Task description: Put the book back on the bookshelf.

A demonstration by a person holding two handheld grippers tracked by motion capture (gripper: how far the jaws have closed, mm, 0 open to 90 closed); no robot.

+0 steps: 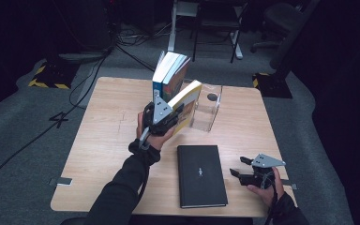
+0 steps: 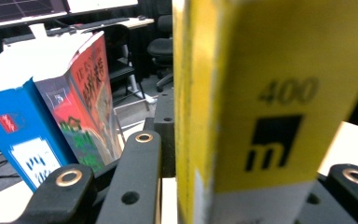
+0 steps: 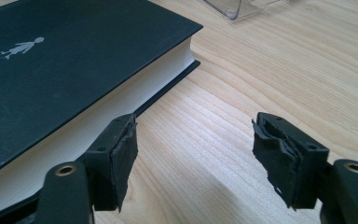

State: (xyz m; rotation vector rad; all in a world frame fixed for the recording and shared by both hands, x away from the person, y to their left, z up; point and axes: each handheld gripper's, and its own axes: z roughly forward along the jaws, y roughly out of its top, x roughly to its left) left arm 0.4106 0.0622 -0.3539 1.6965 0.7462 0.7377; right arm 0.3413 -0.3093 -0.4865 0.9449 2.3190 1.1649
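Yellow book (image 2: 261, 116) probably hides left tool's (image 1: 171, 117) pads.

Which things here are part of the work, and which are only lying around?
In the work: yellow book held by the left gripper; blue book and red book standing; clear stand; black book beside the open right gripper.
Lying about: chair, floor cables.

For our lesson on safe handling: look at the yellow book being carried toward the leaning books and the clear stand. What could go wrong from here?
1. The blue book and the red-covered book lean at a tilt; a nudge from the yellow book might topple them.
2. The left gripper holds the yellow book near one end, so it could twist or slip.
3. The clear stand sits close beside it and looks light; it might get pushed away.
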